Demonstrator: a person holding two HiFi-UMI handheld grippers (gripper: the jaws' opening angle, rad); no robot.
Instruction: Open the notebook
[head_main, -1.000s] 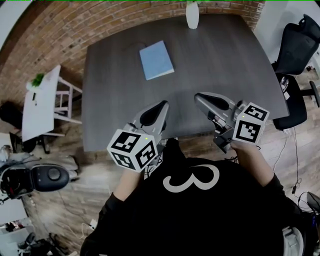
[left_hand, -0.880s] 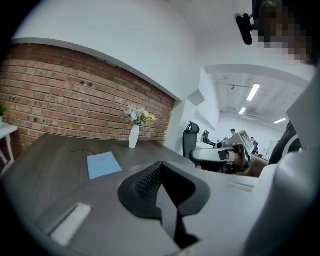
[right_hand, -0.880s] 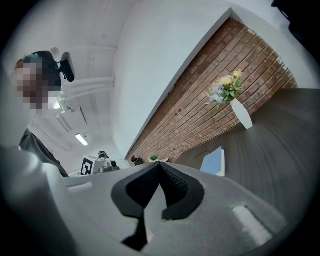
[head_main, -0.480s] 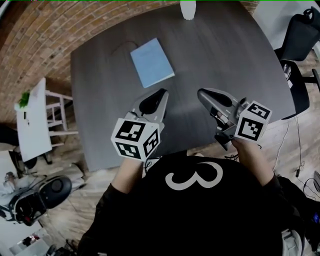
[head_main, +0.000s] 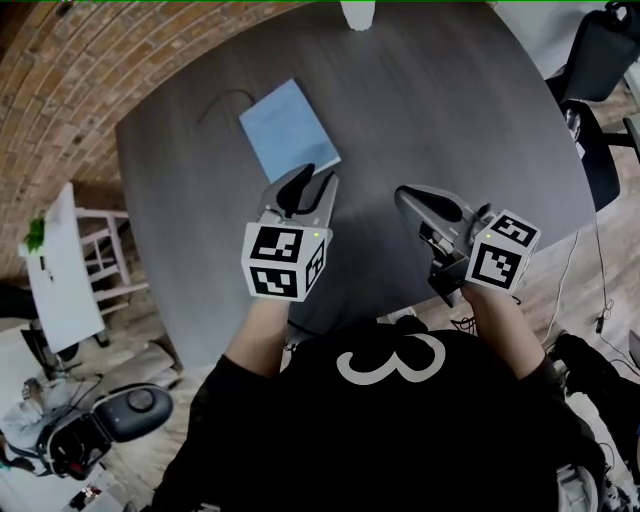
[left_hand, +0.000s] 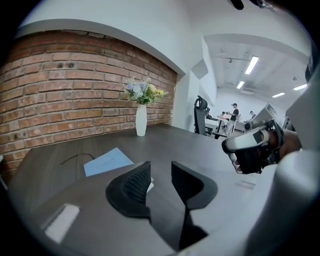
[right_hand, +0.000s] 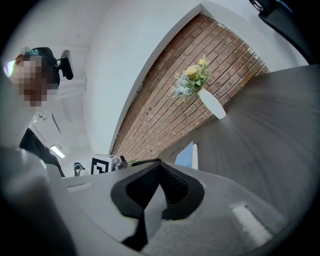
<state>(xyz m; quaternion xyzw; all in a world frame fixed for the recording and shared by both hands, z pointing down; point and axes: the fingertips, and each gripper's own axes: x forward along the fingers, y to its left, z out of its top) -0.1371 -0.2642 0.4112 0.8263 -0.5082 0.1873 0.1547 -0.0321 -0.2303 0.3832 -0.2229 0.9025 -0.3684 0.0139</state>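
Note:
A closed light-blue notebook (head_main: 287, 129) lies flat on the dark grey table (head_main: 460, 110), towards its far left. My left gripper (head_main: 312, 177) hovers just short of the notebook's near edge. In the left gripper view its jaws are opening, nothing lies between them (left_hand: 161, 173), and the notebook (left_hand: 107, 161) sits ahead to the left. My right gripper (head_main: 404, 195) is over the table to the right, apart from the notebook. In the right gripper view its jaws meet at the tip (right_hand: 160, 164), shut on nothing, with the notebook (right_hand: 186, 155) beyond.
A white vase of flowers (left_hand: 141, 120) stands at the table's far edge. A thin black cable (head_main: 222, 100) lies left of the notebook. A black office chair (head_main: 600, 50) stands at the right, a white side table (head_main: 60, 260) at the left by the brick wall.
Both grippers have moved forward over the table, the left one up to the notebook's near edge. The left jaws have parted; the right stay together.

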